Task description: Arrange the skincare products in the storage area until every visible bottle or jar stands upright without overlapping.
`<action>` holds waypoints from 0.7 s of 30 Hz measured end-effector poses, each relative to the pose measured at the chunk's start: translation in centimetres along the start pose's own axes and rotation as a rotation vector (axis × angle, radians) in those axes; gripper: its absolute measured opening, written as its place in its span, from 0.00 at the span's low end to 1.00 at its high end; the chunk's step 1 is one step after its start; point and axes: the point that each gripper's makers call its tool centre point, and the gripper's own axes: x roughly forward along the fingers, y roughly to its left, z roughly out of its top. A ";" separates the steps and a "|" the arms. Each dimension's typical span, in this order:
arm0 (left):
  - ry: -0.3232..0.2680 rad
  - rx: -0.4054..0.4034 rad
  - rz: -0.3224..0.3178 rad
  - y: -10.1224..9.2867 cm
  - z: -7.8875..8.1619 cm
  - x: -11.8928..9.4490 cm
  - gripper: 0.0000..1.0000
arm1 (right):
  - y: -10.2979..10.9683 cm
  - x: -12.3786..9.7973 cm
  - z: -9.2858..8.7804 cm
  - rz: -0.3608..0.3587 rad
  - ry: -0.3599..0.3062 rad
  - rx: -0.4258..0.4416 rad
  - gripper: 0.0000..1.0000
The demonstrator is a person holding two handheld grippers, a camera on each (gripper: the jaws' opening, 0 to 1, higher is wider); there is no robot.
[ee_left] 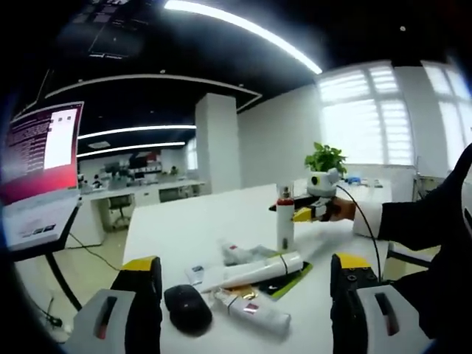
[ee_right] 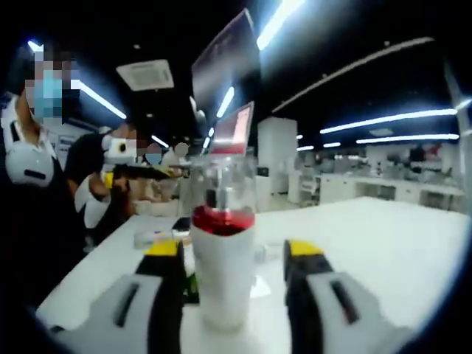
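Jaws of the right gripper (ee_right: pixel 234 295) are standing parted on either side of the white spray bottle (ee_right: pixel 223 262), and I cannot tell whether they are actually pressing it or just flanking it. That bottle, with its red collar and clear cap, is standing upright on the white table (ee_right: pixel 383 236). Seen from the left gripper view, the same bottle (ee_left: pixel 285 221) is standing beyond a loose pile: a long white tube (ee_left: pixel 254 271) lying on its side, a second tube (ee_left: pixel 252 308) lying nearer, and a black computer mouse (ee_left: pixel 186 307). The left gripper (ee_left: pixel 247 291) is hovering wide open and empty above this pile. The bottle is looking light, rigid and smooth, probably top-heavy, so holding it low on the white body seems best. The tubes are likely soft and squashy; gripping near the cap should be firmer. A sleeved arm (ee_left: pixel 420 221) is reaching in level from the right.
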 end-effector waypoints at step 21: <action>0.059 -0.008 -0.044 -0.9 -2.0 2.3 0.96 | 0.3 0.6 -2.0 -0.007 0.016 -0.003 0.33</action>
